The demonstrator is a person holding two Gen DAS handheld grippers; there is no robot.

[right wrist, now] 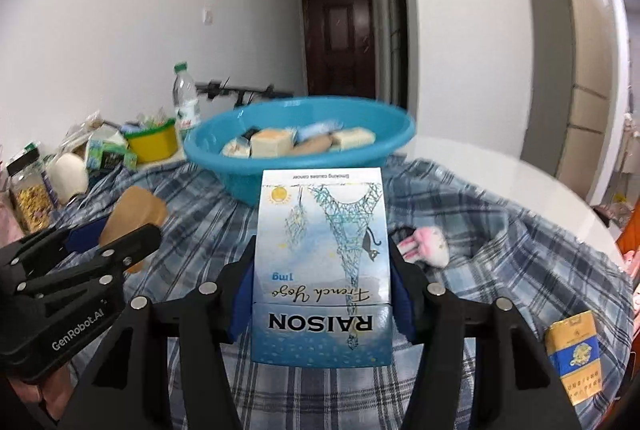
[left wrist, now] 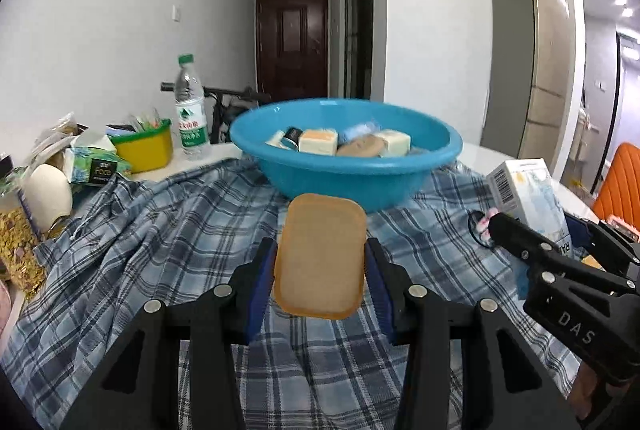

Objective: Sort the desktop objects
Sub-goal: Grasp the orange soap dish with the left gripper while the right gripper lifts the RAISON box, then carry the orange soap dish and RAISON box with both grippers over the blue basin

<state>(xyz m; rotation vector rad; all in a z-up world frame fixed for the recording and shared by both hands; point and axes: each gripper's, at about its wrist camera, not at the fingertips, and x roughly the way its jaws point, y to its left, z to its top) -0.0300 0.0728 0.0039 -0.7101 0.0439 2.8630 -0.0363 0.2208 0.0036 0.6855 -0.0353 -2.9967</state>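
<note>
The left gripper (left wrist: 320, 262) has its fingers clamped on a tan soap-shaped bar (left wrist: 320, 256); the right gripper (right wrist: 322, 270) clamps a blue Raison cigarette box (right wrist: 322, 270). Both are held above the plaid cloth (left wrist: 180, 230), before the blue basin (left wrist: 346, 150).

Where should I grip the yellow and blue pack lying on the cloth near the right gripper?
Both grippers are full now. Once one is free, take the yellow and blue pack across its two long edges near the middle, coming from above. It appears to lie flat on the plaid cloth, broad face up, with bare cloth showing along its long edges.
</note>
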